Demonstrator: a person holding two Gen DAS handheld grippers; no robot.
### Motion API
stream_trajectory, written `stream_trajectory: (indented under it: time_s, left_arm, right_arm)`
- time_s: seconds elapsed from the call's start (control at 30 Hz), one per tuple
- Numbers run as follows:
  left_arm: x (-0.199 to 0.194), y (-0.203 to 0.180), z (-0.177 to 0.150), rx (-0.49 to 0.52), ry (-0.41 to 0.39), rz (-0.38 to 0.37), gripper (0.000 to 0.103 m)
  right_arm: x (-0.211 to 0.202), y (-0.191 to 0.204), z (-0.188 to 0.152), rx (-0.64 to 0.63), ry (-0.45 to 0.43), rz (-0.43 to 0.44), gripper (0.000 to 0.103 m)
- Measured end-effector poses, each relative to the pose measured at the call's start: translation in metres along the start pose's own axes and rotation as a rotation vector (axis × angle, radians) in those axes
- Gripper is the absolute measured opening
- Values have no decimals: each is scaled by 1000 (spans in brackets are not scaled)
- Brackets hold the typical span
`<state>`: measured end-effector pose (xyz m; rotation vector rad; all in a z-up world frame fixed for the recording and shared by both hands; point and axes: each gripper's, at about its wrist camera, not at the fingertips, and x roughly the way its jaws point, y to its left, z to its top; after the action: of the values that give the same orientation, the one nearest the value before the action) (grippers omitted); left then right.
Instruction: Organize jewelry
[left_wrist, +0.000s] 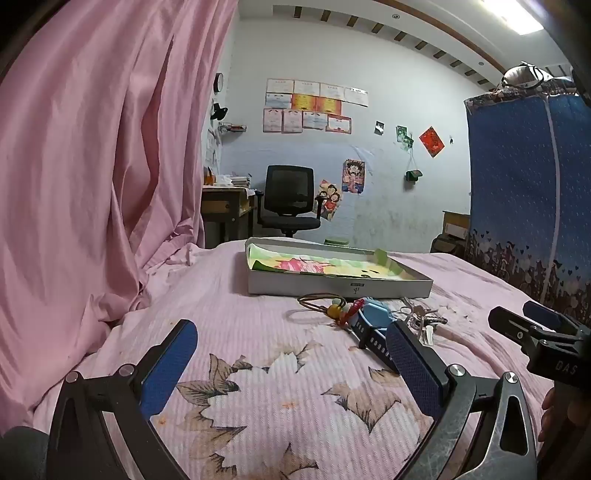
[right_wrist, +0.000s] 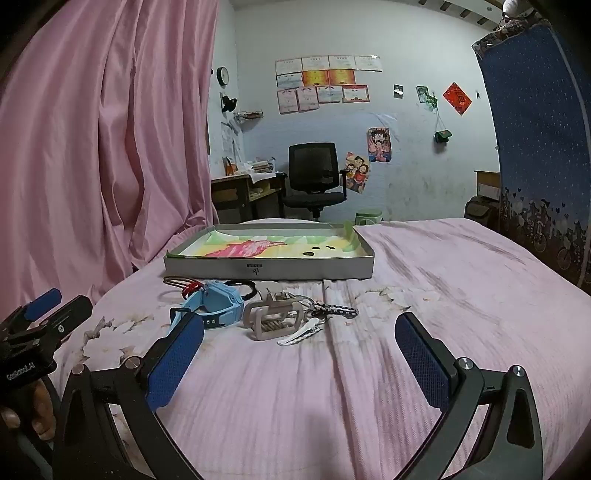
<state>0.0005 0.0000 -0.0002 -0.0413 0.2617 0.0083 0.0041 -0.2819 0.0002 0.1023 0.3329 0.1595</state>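
A pile of small items lies on the pink bedspread in front of a shallow grey box (left_wrist: 332, 286) (right_wrist: 269, 267) lined with colourful paper. It holds a light blue watch (left_wrist: 375, 317) (right_wrist: 216, 302), a brown cord bracelet with beads (left_wrist: 334, 308) (right_wrist: 186, 287), a grey metal buckle on a keyring (right_wrist: 271, 319) (left_wrist: 421, 317), a white hair clip (right_wrist: 301, 334) and a black hair tie (right_wrist: 249, 288). My left gripper (left_wrist: 293, 354) is open, low over the bed, short of the watch. My right gripper (right_wrist: 299, 350) is open too, just before the buckle and clip. Neither holds anything.
A pink curtain (left_wrist: 92, 166) hangs along the left of the bed. A blue fabric wardrobe (left_wrist: 528, 192) stands at the right. Beyond the bed's far edge are a black office chair (right_wrist: 314, 177) and a wooden desk (right_wrist: 240, 188).
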Motion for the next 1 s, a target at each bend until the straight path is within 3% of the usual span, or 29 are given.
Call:
stream_trajectory:
  time_s: [1.0]
  left_arm:
    - [0, 1, 0, -6, -2, -3, 103]
  right_arm:
    - [-4, 3, 4, 2, -6, 5, 102]
